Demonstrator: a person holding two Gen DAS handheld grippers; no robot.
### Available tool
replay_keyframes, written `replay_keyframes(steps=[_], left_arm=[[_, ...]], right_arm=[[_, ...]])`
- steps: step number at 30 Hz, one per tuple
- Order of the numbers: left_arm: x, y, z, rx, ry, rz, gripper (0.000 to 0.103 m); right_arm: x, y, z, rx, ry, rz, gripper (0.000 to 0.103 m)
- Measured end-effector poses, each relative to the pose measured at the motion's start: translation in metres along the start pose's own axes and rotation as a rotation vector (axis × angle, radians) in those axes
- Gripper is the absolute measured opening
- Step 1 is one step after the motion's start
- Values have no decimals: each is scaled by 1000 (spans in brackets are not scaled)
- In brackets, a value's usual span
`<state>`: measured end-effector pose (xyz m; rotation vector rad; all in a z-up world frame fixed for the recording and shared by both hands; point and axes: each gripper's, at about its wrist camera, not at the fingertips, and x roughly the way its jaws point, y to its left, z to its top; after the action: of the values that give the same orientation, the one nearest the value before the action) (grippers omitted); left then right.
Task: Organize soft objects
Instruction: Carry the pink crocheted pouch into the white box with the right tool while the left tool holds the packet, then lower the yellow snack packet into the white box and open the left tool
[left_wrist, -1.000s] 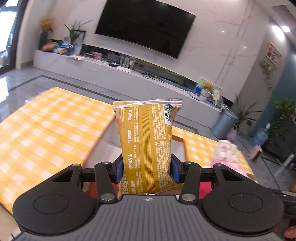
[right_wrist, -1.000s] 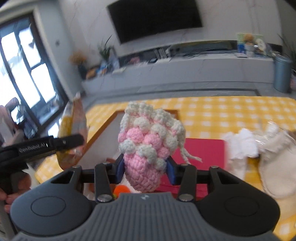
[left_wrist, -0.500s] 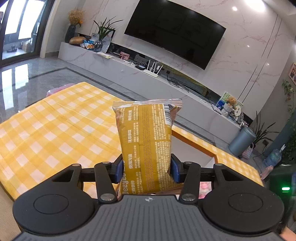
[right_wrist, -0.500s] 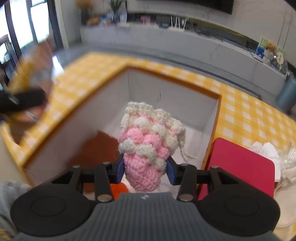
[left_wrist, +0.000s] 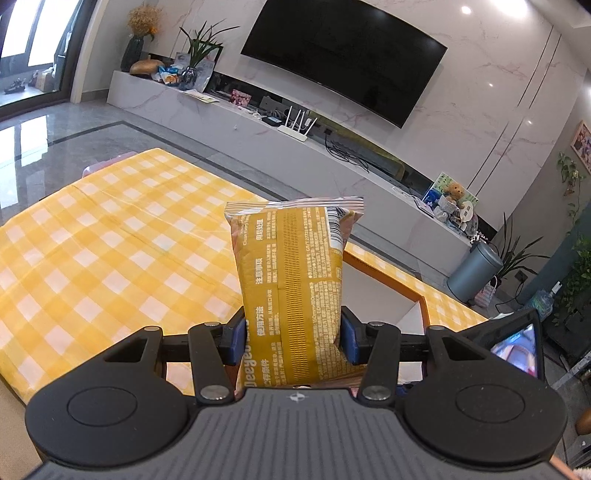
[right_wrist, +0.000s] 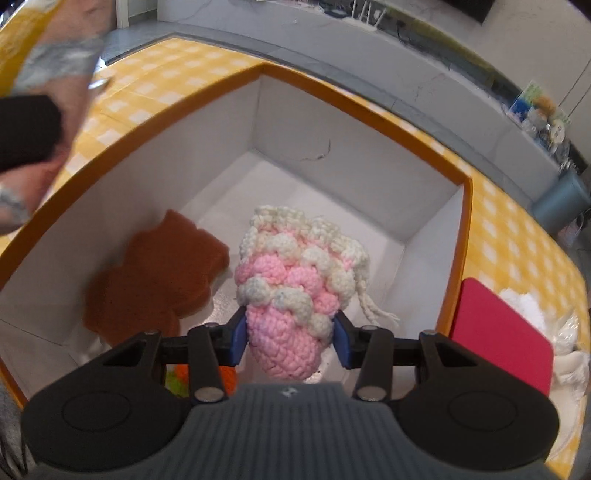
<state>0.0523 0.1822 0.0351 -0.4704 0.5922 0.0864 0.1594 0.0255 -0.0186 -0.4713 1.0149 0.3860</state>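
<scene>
Now that the right gripper (right_wrist: 290, 341) has swung down over the box (right_wrist: 463, 236), its clamped crochet pouch (right_wrist: 295, 295) hangs above the floor beside the brown sponge (right_wrist: 159, 280), ready to drop; the left gripper (left_wrist: 291, 341) holds the yellow packet (left_wrist: 291, 277) over the tablecloth's (left_wrist: 110, 240) near edge.

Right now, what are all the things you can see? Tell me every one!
Crochet pouch: one, pink and cream, over the box.
Wet-wipe pack: one, golden yellow, over the tablecloth.
Box: one, white inside with orange rim, on the table.
Sponge: one, brown, bear-shaped, in the box.
Tablecloth: one, yellow checked.
Mat: one, red, right of the box.
TV: one, black, on the wall.
Right gripper: holds the pouch.
Left gripper: holds the pack.
</scene>
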Motion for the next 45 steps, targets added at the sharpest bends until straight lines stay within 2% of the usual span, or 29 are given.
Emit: replay_keyframes(steps=[5, 7, 9, 11, 15, 18, 21, 24, 27, 31, 34, 41, 43, 45], left_arm=[[2, 2, 2, -3, 3, 9, 56], [2, 3, 1, -10, 4, 5, 56], [2, 4, 2, -5, 4, 10, 56], [3, 4, 1, 0, 7, 17, 56], [3, 2, 1, 9, 12, 4, 56], [8, -4, -1, 25, 41, -47, 55], [20, -16, -8, 38, 102, -126, 55], [33, -35, -16, 80, 149, -156, 55], [45, -57, -28, 151, 186, -147, 56], [62, -74, -45, 210, 263, -133, 55], [71, -85, -60, 294, 338, -137, 56], [81, -89, -72, 400, 378, 0, 57], [80, -87, -72, 385, 378, 1, 57], [73, -86, -67, 363, 355, -58, 66]], right_arm=[[6, 1, -3, 6, 20, -7, 54], [3, -1, -4, 6, -3, 1, 64], [-5, -1, -7, -3, -43, 16, 78], [-17, -1, -10, -18, -98, 16, 83], [-44, -8, -20, -18, -159, 14, 84], [-63, -23, -28, 18, -209, 16, 85], [-81, -39, -40, 37, -257, -29, 84], [-94, -56, -55, 26, -287, -101, 84], [-103, -74, -68, 44, -297, -131, 84], [-102, -92, -84, 90, -282, -114, 84], [-93, -98, -94, 90, -256, -107, 84], [-88, -107, -108, 114, -284, -101, 83], [-91, -112, -108, 123, -293, -102, 83], [-93, -114, -110, 133, -300, -106, 83]])
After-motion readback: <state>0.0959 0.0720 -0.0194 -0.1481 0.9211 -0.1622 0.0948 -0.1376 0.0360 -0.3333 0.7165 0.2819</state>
